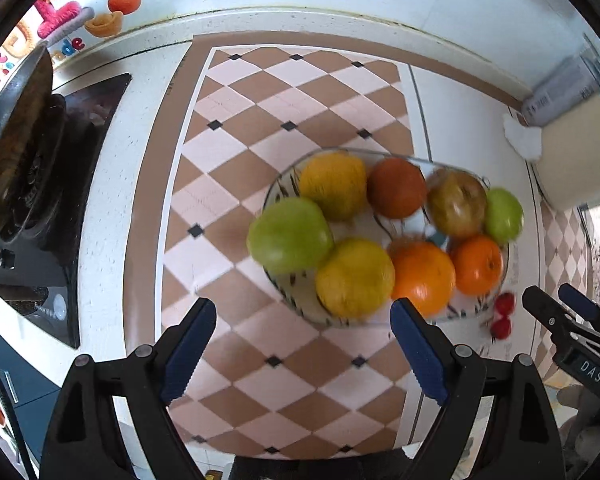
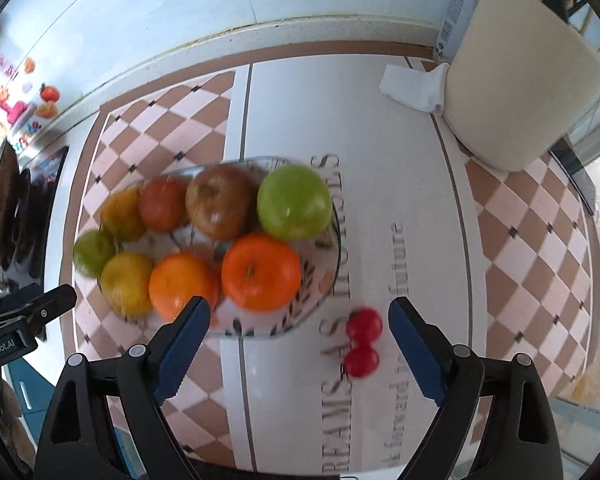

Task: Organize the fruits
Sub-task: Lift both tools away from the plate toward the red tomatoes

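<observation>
A glass plate [image 1: 296,294] [image 2: 320,296] on the checkered mat holds several fruits: green apples [image 1: 290,236] [image 2: 294,202], yellow citrus [image 1: 354,278], oranges [image 1: 422,276] [image 2: 261,272] and a reddish apple [image 2: 220,202]. Two red cherries [image 2: 363,342] [image 1: 503,316] lie on the mat just right of the plate. My left gripper [image 1: 304,348] is open and empty, above the plate's near edge. My right gripper [image 2: 298,344] is open and empty, with the cherries between its fingers' line of sight, below them.
A gas stove [image 1: 40,208] with a pan [image 1: 12,120] stands at the left. A beige cylinder container [image 2: 516,80] and a white tissue [image 2: 416,88] sit at the back right, a box [image 2: 460,4] behind them. The wall [image 2: 160,8] runs behind the counter.
</observation>
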Demonstrator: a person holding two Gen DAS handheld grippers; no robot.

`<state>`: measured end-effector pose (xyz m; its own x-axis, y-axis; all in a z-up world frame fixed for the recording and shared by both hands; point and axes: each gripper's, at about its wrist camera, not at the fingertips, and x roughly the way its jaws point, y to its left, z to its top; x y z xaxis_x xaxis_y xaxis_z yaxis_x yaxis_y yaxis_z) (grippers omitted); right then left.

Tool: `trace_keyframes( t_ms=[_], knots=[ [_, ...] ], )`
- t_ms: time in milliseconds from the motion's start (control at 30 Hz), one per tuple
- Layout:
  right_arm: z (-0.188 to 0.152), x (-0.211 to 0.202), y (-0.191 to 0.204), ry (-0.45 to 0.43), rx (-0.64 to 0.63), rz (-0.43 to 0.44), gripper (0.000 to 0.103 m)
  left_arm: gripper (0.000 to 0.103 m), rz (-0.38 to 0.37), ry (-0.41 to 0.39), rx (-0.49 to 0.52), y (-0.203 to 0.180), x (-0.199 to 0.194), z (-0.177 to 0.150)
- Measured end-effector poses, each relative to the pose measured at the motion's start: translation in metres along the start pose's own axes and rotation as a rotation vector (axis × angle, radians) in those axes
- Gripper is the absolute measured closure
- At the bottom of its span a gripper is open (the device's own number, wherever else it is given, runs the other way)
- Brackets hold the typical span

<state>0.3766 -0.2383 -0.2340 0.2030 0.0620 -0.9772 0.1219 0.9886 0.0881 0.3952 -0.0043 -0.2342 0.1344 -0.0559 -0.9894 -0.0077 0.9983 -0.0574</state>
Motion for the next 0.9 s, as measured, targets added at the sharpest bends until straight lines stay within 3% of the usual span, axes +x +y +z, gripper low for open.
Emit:
trace_keyframes(
  t_ms=[467,900],
  knots=[
    [-0.065,-0.071,0.018,-0.088,-0.01,0.004,0.01,0.014,-0.019,-0.113,0.061,-0.018,-0.063,-0.068],
    [-0.12,-0.17,0.041,-0.231,-0.03,0.015,0.01,0.014,-0.037,-0.258,0.08,-0.011,-0.146,-0.117]
  ],
)
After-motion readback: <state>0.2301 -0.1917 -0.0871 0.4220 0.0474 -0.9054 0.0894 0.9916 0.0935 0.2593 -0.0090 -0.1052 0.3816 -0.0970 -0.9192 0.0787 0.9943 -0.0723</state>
